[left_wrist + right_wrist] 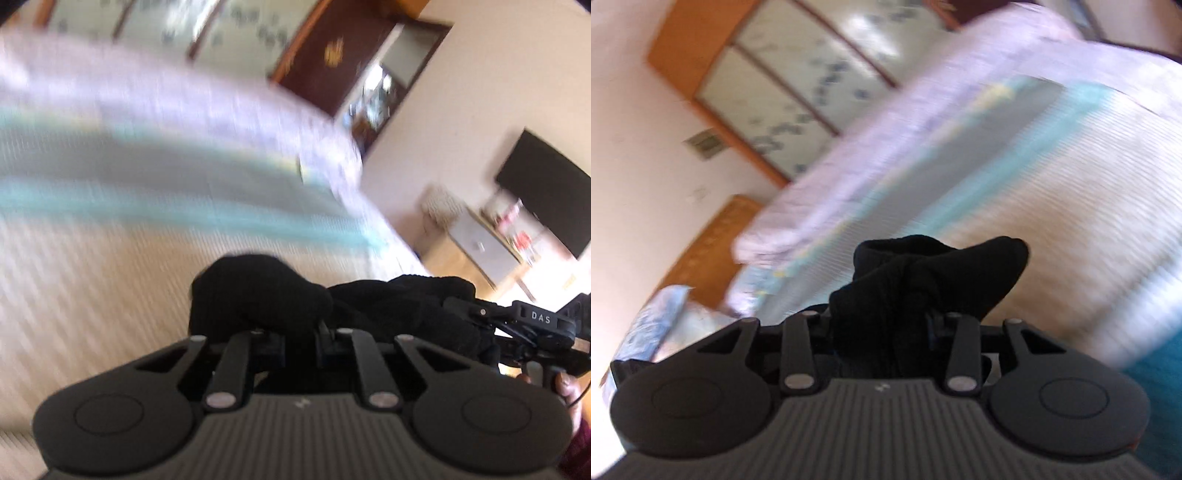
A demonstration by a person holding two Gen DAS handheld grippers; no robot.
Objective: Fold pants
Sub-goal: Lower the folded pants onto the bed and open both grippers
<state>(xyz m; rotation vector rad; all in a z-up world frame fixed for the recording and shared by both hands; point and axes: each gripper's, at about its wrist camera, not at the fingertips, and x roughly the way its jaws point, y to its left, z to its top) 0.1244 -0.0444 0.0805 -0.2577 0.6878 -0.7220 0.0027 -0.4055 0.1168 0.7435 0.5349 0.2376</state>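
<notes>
The black pants [258, 288] are bunched up right at the jaws of my left gripper [295, 317], which is shut on the cloth; its fingertips are buried in the fabric. The cloth runs to the right toward my other gripper [535, 325], held by a hand at the frame edge. In the right wrist view my right gripper [916, 306] is shut on another bunch of the black pants [942, 266], which stands up in a peak above the hidden fingers. Both views are blurred.
Under both grippers lies a bed with a cream striped mat [92, 277] and a lilac quilt [184, 96] at its far side. A dark screen [546, 192] hangs on the wall above a low cabinet [480, 247]. A wooden-framed panel [783, 92] is behind the bed.
</notes>
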